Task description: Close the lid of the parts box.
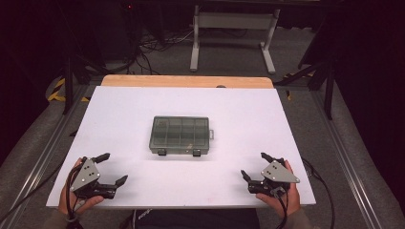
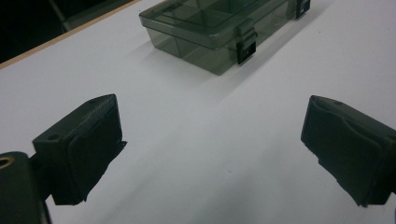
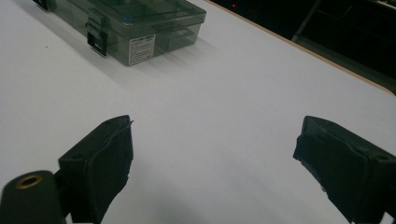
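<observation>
We have a smoky translucent compartment box [image 1: 181, 136] lying flat in the middle of the bench [image 1: 119, 119], lid shut, its two black latches [image 1: 162, 152] facing the near edge. We judge it light, stiff and a little slick, a hard plastic shell that could skid on the white surface if pushed from one side. The best hold looks to be across its short ends, or one claw steadying the body while the other works a latch. Our left claw [image 1: 111, 169] rests near the near-left corner, jaws spread wide and empty; our right claw [image 1: 253, 165] sits near the near-right corner, equally wide and empty. Nothing lies between them and the box.
</observation>
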Tool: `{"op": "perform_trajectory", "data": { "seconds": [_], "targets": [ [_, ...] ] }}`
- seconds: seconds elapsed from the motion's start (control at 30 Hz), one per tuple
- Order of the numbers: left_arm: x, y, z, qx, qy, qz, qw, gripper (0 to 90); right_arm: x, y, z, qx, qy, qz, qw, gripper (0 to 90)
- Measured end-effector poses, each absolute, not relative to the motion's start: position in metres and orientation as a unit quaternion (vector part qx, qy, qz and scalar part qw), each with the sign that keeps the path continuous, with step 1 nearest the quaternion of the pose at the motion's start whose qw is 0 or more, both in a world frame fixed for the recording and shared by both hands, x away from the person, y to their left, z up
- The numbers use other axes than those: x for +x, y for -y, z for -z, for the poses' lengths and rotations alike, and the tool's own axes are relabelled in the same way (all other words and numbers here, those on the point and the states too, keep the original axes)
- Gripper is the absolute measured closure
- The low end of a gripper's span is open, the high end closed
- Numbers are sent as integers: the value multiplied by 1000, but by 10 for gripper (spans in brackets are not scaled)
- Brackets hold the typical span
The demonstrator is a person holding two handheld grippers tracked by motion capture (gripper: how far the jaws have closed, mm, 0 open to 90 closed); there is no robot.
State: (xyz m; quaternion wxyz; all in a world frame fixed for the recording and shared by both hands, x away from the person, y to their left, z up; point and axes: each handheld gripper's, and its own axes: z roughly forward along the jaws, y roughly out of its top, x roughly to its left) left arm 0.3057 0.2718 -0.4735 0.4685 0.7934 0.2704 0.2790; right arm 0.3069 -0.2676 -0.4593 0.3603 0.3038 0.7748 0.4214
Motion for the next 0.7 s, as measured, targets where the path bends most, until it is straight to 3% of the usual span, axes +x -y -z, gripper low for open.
{"op": "perform_trajectory", "data": {
  "seconds": [0.7],
  "targets": [
    [307, -265, 474, 802, -253, -277, 465, 59, 305, 267, 460, 304, -767, -431, 364, 115]
  ]
}}
